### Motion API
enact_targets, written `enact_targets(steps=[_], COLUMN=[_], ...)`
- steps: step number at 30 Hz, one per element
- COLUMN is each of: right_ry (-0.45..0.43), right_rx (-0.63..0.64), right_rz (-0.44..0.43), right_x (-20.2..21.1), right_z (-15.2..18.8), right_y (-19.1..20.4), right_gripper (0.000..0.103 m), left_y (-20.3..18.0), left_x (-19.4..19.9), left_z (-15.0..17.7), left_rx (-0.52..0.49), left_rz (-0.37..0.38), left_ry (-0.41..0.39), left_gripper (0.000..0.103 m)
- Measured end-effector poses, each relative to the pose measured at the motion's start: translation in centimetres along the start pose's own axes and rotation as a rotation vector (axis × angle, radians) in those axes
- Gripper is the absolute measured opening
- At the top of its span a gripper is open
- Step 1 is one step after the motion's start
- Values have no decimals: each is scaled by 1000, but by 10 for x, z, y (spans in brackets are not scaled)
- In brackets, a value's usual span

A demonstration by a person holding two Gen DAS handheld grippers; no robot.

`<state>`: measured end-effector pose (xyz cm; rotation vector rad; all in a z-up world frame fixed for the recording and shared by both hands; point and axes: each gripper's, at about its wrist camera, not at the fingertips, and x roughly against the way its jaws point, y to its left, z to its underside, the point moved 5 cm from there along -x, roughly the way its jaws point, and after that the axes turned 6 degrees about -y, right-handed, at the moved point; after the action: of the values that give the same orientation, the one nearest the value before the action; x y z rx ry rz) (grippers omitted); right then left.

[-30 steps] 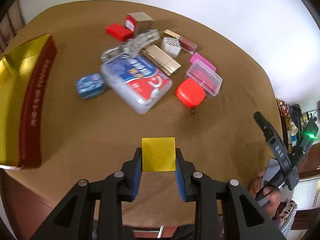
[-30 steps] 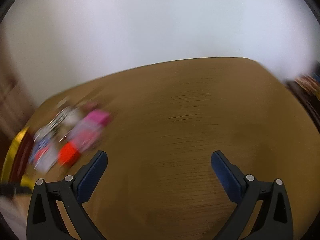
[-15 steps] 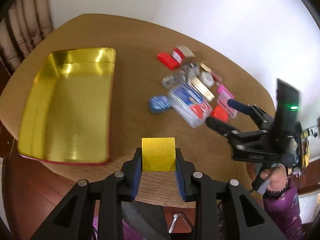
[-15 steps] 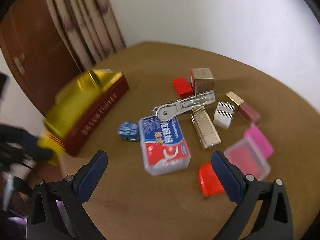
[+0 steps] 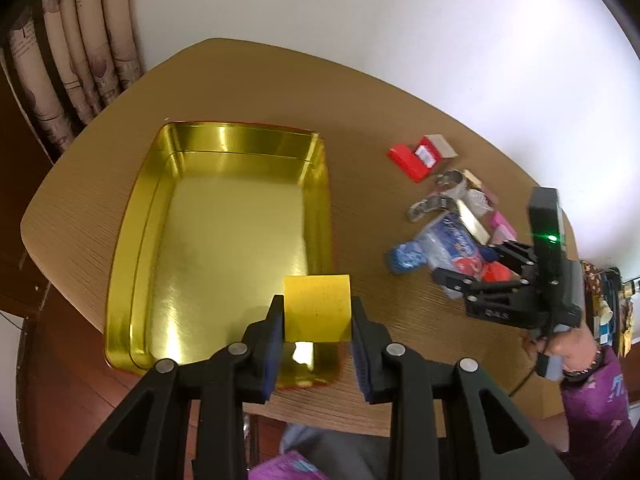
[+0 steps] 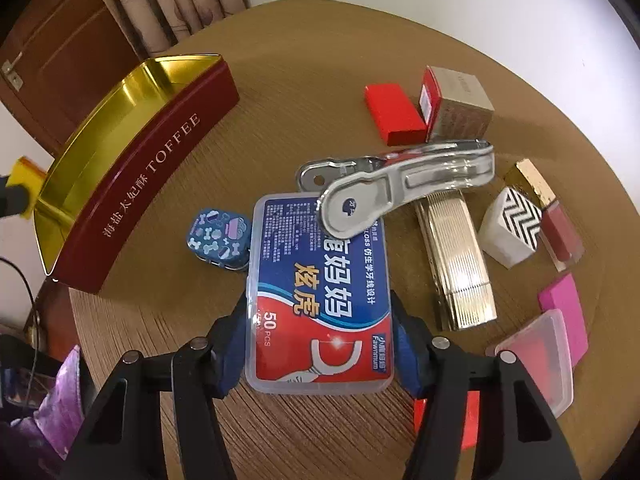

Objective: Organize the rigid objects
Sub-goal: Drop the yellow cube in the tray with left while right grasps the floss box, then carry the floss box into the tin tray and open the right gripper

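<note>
My left gripper [image 5: 317, 320] is shut on a yellow block [image 5: 316, 300] and holds it above the near right corner of the gold-lined toffee tin [image 5: 224, 136], which is empty. The tin's red wall [image 6: 152, 140] shows at the left of the right wrist view. My right gripper [image 6: 319, 308] straddles the near end of the clear dental-floss box [image 6: 320, 264], which lies flat on the table. Its jaws are closing, and both blue pads sit against the box's long sides. A silver metal tool [image 6: 400, 184] lies across the box's far end.
Around the floss box lie a small blue tin [image 6: 220, 240], a red box [image 6: 394, 114], a tan carton [image 6: 456, 100], a ribbed gold case [image 6: 456, 264], a zigzag white box [image 6: 512, 224], a pink box [image 6: 564, 312] and a clear case [image 6: 540, 360]. A person's hand [image 5: 568, 344] holds the right gripper.
My left gripper carried the yellow block leftward over the tin. My right gripper swung to the pile, came down on the floss box and narrowed from wide open onto its sides.
</note>
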<state>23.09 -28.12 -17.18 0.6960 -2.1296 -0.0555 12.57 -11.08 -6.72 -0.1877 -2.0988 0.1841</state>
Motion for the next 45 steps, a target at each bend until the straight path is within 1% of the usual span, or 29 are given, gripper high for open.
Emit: enact_targets(steps=[4,6,8,10,12,14,17,18,20,21,22,23,24,26,27,29,32,33,34,36,37,38,39,40,41,42,43,44,45], right_ry=[-6,-9,-13,-22,-34,-50,-69,-84,-86,-98,-109,-103,-89,-75,-64,-57,-46,-36,-29,-43,-46,-45,-42,-38,-22,-15,-31,-52,-43], right_rx=[-19,-35,-52,-76,-99,-128,-144,-147,-142,-120,-107,-98,-94,-71,-71,-109,-112,-109,-104,-123,-125,-119,-107,-111,-125,-132,-131,-120,-94], right_rz=[-1,-29,-32,-60,-66,-94,-103,-102,-96,-73,-57,-52,-57,-24,-14,-38,-8,-18,-17,-31,-26,-3,24,22,-4,-8,17,50,72], right_x=[0,7,16,24,33,44,55,63,64,67,69,68,67,59,54,51,48,46,45,49,51,52,52,51,49,48,49,51,49], right_z=[1,9,19,27,35,38,39,40,40,39,36,33,32,26,24,24,27,29,31,31,29,28,27,26,26,25,24,22,20], right_y=[4,12,12,15,18,20,24,25,26,25,23,23,23,19,14,8,6,7,8,6,5,4,3,3,4,6,8,10,14], right_gripper=[57,57,57,57,57,57,57,57,57,58,58,58,59,60,59,57,56,49,37,27,24,23,29,48,65,100,103,103,103], left_y=[15,20,27,35,42,47,53,54,56,56,57,56,55,53,51,49,48,48,48,46,45,44,41,38,36,35,32,31,30], left_x=[-17,-25,-32,-43,-52,-63,-75,-78,-83,-83,-82,-82,-82,-81,-80,-77,-68,-64,-59,-46,-40,-33,-25,-17,-10,-3,3,8,11], left_z=[-8,-12,-18,-26,-33,-41,-51,-55,-60,-63,-66,-67,-67,-66,-64,-60,-58,-57,-57,-54,-52,-50,-46,-42,-39,-34,-29,-25,-21], left_rx=[-7,-10,-18,-24,-21,-25,-21,-25,-39,-46,-52,-59,-68,-83,-99,-118,-116,-107,-98,-91,-90,-89,-92,-95,-96,-96,-98,-98,-97], left_rz=[-40,-46,-73,-95,-114,-129,-140,-156,-183,-188,-212,-220,-218,-211,-216,-230,-209,-207,-194,-171,-168,-160,-148,-140,-138,-132,-120,-107,-97], left_ry=[8,8,3,-1,3,8,17,13,19,15,0,-6,-6,1,-2,-4,-19,-21,-28,-50,-60,-71,-82,-93,-100,-106,-110,-110,-106], left_gripper=[30,30,30,30,30,30,31,31,31,31,32,33,35,36,36,36,36,36,36,36,36,36,36,36,36,36,37,37,37])
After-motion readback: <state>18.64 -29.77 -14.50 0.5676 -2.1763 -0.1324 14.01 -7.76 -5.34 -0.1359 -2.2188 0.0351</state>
